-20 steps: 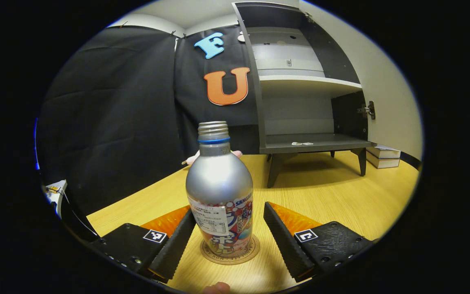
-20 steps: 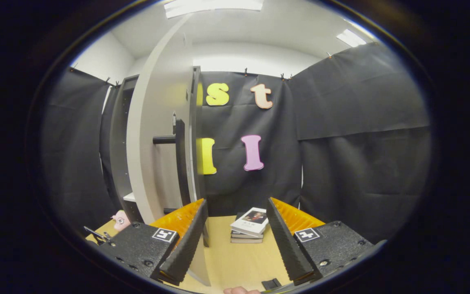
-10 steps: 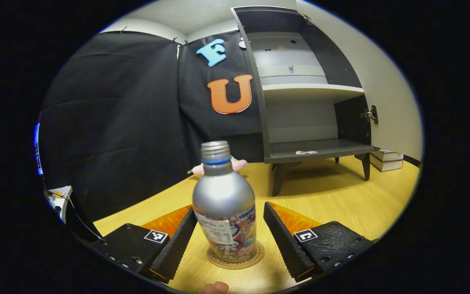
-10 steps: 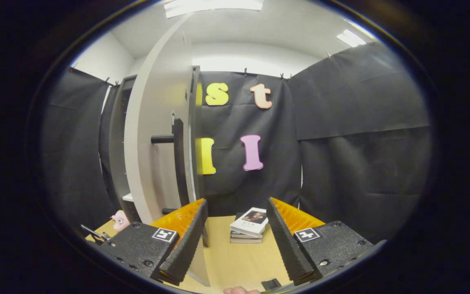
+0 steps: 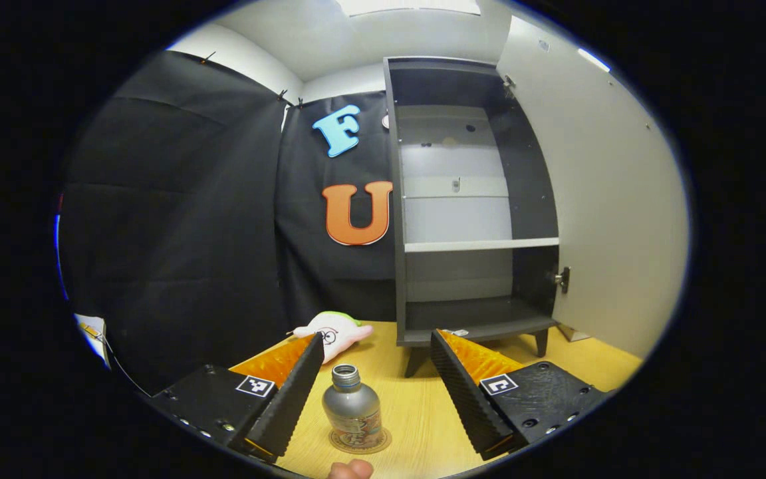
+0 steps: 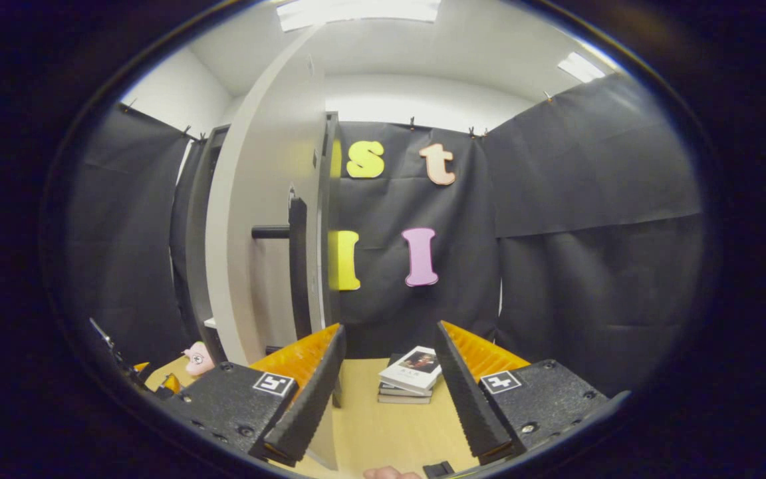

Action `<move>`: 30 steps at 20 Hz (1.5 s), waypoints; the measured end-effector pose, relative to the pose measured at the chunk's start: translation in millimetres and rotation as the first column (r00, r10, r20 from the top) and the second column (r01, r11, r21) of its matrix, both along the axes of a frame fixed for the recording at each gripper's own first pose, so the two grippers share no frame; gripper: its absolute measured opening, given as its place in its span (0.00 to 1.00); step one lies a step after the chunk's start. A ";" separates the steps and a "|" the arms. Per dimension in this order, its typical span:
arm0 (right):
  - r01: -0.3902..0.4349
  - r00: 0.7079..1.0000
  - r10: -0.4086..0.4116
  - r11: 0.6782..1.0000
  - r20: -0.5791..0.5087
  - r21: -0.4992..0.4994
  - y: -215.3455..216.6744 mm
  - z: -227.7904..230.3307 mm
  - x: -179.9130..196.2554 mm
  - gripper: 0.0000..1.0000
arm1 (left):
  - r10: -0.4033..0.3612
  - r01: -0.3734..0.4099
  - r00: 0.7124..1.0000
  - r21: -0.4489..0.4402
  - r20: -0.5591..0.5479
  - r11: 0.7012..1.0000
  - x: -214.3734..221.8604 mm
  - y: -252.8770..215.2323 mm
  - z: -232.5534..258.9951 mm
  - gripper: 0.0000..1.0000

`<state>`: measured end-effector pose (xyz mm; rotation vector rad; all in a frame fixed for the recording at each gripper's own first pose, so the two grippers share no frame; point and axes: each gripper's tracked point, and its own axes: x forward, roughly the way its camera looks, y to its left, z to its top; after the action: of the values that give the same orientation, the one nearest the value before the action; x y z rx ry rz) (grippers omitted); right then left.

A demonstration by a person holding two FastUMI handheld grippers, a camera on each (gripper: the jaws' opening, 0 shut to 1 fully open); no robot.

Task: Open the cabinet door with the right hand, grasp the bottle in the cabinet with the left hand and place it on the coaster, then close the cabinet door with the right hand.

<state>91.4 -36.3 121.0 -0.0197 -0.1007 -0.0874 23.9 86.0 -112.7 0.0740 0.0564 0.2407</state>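
A silver bottle (image 5: 352,411) with a printed label stands upright on a round coaster (image 5: 378,442) on the wooden table. My left gripper (image 5: 375,389) is open and hovers above and behind the bottle, touching nothing. The dark cabinet (image 5: 469,199) stands at the back with its shelves bare and its pale door (image 5: 612,206) swung wide to the right. In the right gripper view my right gripper (image 6: 389,386) is open and holds nothing, close to the door's edge (image 6: 263,226) and its black bar handle (image 6: 295,266).
A pink and white plush toy (image 5: 331,330) lies on the table left of the cabinet. A stack of books (image 6: 413,374) rests on the table beyond the right gripper. Black cloth walls surround the table (image 5: 423,412).
My left gripper has pulled back and risen away from the bottle, which stays on the coaster and looks much smaller. The right gripper has shifted only slightly.
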 end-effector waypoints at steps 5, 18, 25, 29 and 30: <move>-0.079 0.997 0.079 0.997 -0.002 0.016 21.9 -3.1 2.7 0.86 | -0.048 0.049 0.998 -0.012 0.043 0.999 -17.6 -17.1 43.1 0.96; -0.509 0.861 0.509 0.859 0.003 0.052 228.8 -1.0 51.1 0.86 | -0.056 0.056 0.998 0.011 0.024 0.998 -67.3 -12.4 65.3 0.96; -0.528 0.849 0.528 0.849 0.027 0.000 337.5 3.3 141.2 0.88 | -0.026 0.026 1.000 0.006 0.011 1.000 -77.6 2.7 63.3 0.96; -0.515 0.857 0.514 0.857 0.035 -0.006 349.7 12.5 166.8 0.84 | 0.006 -0.006 1.000 -0.005 -0.004 1.000 -81.7 12.7 60.6 0.96; -0.511 0.859 0.510 0.860 0.037 0.000 345.7 13.2 164.9 0.88 | 0.010 -0.010 1.000 -0.006 -0.005 1.000 -82.0 15.1 60.5 0.96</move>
<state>256.4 309.4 134.2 0.0193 -0.1382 0.4471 -58.1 101.0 -52.2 0.0684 0.0620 0.2503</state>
